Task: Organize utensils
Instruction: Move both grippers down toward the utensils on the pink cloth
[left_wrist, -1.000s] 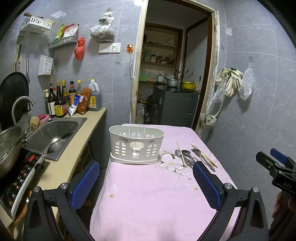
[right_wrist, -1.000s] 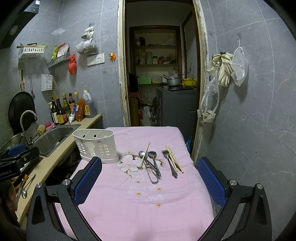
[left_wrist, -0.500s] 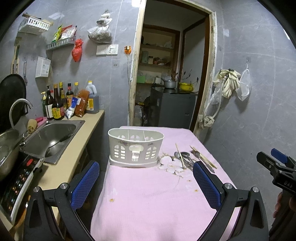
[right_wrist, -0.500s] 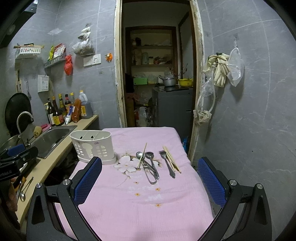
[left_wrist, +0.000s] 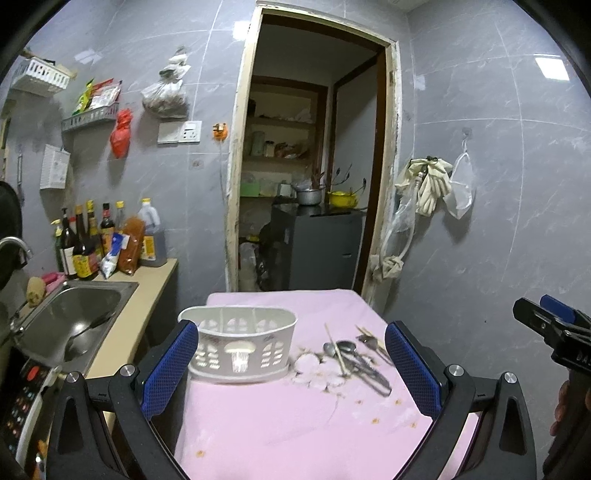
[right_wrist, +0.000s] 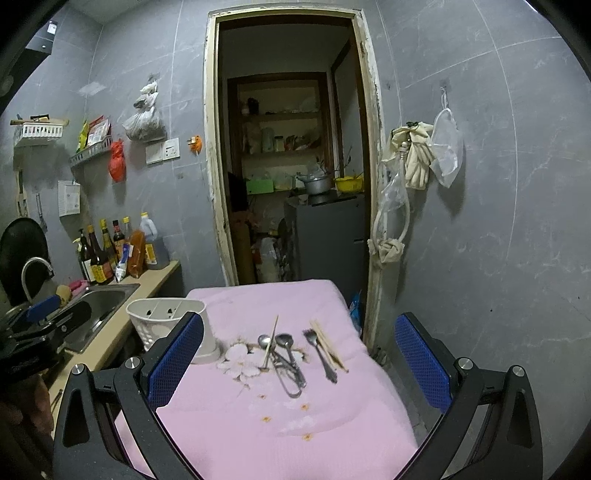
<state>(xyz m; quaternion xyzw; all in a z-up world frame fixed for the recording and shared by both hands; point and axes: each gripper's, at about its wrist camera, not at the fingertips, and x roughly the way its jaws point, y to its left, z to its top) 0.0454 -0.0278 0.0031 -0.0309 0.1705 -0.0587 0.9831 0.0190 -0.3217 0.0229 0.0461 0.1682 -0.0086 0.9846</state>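
A white slotted utensil basket (left_wrist: 242, 343) stands on the pink-clothed table (left_wrist: 280, 424), also seen at the left in the right wrist view (right_wrist: 166, 325). Right of it lie spoons (right_wrist: 284, 354), a fork (right_wrist: 319, 354) and chopsticks (right_wrist: 328, 350); the same pile shows in the left wrist view (left_wrist: 354, 358). My left gripper (left_wrist: 291, 369) is open and empty, held back above the near table. My right gripper (right_wrist: 299, 362) is open and empty, facing the utensils from a distance.
A counter with a steel sink (left_wrist: 70, 314), sauce bottles (left_wrist: 107, 240) and a stove panel (left_wrist: 22, 398) runs along the left. An open doorway (left_wrist: 310, 184) lies behind the table. Bags and gloves (left_wrist: 432, 188) hang on the right wall.
Both grippers have pulled back and risen, so the basket and utensils sit lower and farther in both views. Nothing on the table moved.
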